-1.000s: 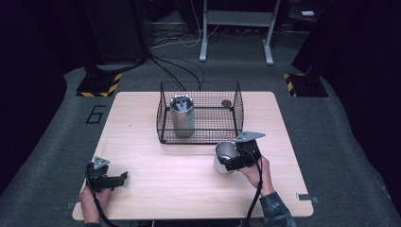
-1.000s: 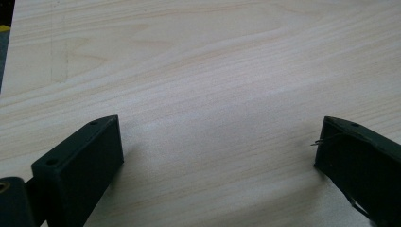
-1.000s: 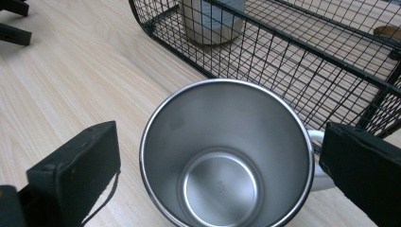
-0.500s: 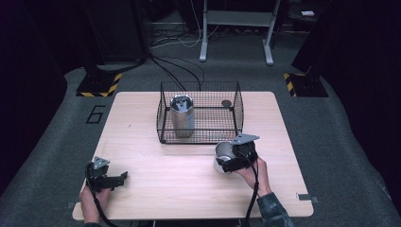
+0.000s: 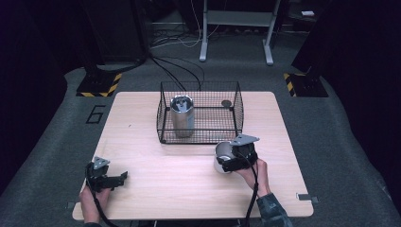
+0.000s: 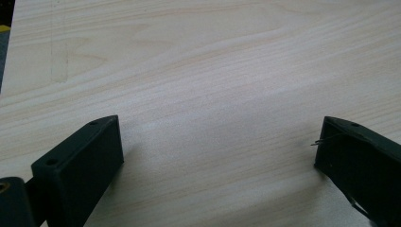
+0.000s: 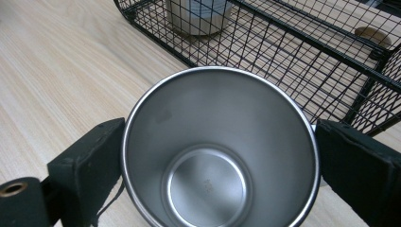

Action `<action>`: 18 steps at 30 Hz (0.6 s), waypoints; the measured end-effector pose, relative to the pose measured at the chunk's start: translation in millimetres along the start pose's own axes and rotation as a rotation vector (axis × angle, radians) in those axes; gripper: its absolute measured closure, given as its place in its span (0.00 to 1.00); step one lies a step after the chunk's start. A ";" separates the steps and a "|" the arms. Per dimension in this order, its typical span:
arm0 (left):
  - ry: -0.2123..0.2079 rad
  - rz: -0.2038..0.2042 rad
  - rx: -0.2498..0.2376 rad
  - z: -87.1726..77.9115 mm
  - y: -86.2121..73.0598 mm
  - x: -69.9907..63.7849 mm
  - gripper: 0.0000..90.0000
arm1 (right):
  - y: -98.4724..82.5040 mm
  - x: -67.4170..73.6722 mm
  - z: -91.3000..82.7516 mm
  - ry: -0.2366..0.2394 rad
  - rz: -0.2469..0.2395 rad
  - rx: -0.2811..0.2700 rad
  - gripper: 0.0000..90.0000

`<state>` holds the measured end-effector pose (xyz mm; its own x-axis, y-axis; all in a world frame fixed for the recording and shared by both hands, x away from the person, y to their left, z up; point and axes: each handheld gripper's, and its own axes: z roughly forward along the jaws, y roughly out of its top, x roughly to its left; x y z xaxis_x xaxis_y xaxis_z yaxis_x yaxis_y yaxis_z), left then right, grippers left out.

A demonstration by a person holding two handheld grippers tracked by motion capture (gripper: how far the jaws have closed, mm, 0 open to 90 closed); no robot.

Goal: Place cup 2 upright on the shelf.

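Observation:
A shiny steel cup (image 5: pixel 221 155) (image 7: pixel 213 161) sits just in front of the black wire basket (image 5: pixel 198 137), near its right front corner. My right gripper (image 5: pixel 228 163) (image 7: pixel 218 156) is shut on it, one jaw pressed to each side of the rim; the cup is empty inside. Inside the basket (image 7: pixel 302 52) a taller steel tumbler (image 5: pixel 182 116) (image 7: pixel 196 16) stands at the left, and a small round disc (image 5: pixel 227 102) (image 7: pixel 371 35) lies at the back right. My left gripper (image 5: pixel 120 177) (image 6: pixel 217 151) rests open near the table's front left corner, with bare wood between its jaws.
The light wooden table (image 5: pixel 142 123) has open room left of the basket and across its front middle. Dark carpet, cables and a metal stand's legs (image 5: pixel 236 28) lie beyond the far edge.
My right gripper has shifted slightly left and tilted with the cup in it. The left gripper has stayed put.

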<state>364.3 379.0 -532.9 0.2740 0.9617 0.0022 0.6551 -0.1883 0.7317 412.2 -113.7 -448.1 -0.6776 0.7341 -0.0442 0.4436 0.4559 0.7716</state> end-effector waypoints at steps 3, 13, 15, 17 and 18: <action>-0.001 0.001 0.005 -0.4 0.2 0.1 0.02 | -0.6 -0.9 -0.4 0.005 0.001 -0.003 0.06; 0.000 -0.001 0.000 0.1 0.0 0.0 0.02 | 2.1 1.0 -3.0 0.006 -0.014 -0.025 0.06; 0.000 -0.002 0.000 0.1 0.0 0.0 0.02 | 3.6 1.9 -4.2 0.010 -0.002 -0.028 0.06; -0.001 -0.001 0.000 0.0 0.1 0.1 0.02 | 5.0 2.1 -5.1 0.008 -0.008 -0.023 0.06; 0.000 0.000 0.001 0.0 0.1 0.1 0.02 | 5.5 2.4 -5.5 0.009 -0.007 -0.021 0.06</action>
<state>364.4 379.1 -532.9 0.2742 0.9617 0.0020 0.6557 -0.1885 0.7311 409.8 -112.2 -440.5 -0.6860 0.7263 -0.0443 0.4265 0.4506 0.7843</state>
